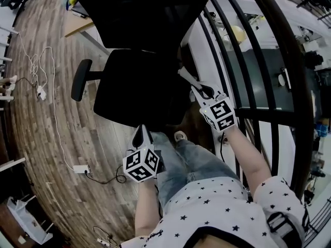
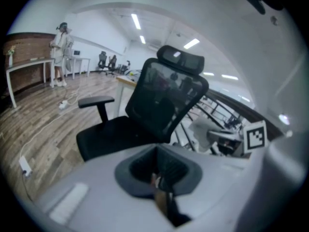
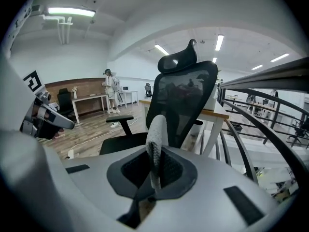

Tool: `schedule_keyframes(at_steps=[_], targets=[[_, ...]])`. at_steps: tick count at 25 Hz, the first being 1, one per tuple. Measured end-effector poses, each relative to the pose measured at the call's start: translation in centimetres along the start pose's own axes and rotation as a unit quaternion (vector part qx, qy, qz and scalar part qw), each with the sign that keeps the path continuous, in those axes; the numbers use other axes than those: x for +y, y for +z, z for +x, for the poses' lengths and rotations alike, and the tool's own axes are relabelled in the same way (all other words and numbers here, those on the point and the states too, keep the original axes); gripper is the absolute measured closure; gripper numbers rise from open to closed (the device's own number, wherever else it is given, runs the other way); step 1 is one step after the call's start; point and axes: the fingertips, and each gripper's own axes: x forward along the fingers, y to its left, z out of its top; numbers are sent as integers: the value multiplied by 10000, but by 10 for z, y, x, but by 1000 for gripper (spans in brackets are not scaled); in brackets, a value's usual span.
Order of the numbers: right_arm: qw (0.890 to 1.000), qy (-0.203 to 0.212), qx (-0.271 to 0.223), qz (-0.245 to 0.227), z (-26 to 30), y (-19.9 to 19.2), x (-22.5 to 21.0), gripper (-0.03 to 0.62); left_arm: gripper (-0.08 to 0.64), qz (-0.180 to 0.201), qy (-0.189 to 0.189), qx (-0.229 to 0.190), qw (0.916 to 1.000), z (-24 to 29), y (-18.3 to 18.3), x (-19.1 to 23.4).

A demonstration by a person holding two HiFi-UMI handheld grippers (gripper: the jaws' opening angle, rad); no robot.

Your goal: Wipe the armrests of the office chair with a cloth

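Pinching a pale knitted cloth (image 3: 157, 132) upright between its closed jaws, the right gripper (image 3: 155, 170) hangs by the right edge of the black office chair (image 1: 135, 89); whether the cloth touches the chair cannot be told. The left gripper (image 2: 161, 180) has its jaws pressed together with nothing between them, low before the seat's front edge. Black-and-white square markers (image 1: 222, 115) cover each gripper's cube. The chair's left armrest (image 1: 81, 79) stands well apart from both grippers. Beyond the mesh backrest (image 3: 186, 93) stands a wooden desk (image 3: 219, 114), with a dark railing (image 1: 269, 116) to the right and a person (image 3: 111, 88) far off.
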Motion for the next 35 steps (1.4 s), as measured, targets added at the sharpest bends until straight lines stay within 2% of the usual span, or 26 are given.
schedule_keyframes(at_steps=[6, 11, 25, 30, 35], targets=[[9991, -270, 315, 38, 14, -22, -28, 566, 552, 63, -154, 143, 9998, 13, 2, -6], [9978, -327, 569, -96, 39, -44, -41, 566, 552, 125, -201, 265, 9994, 29, -2, -4], [9907, -175, 1306, -344, 97, -100, -27, 566, 552, 126, -199, 461, 9987, 48, -17, 9], [9887, -129, 1486, -150, 104, -113, -19, 566, 552, 91, -191, 466, 9987, 50, -17, 12], [9897, -191, 1404, 179, 106, -113, -22, 566, 552, 56, -178, 445, 9988, 50, -14, 14]])
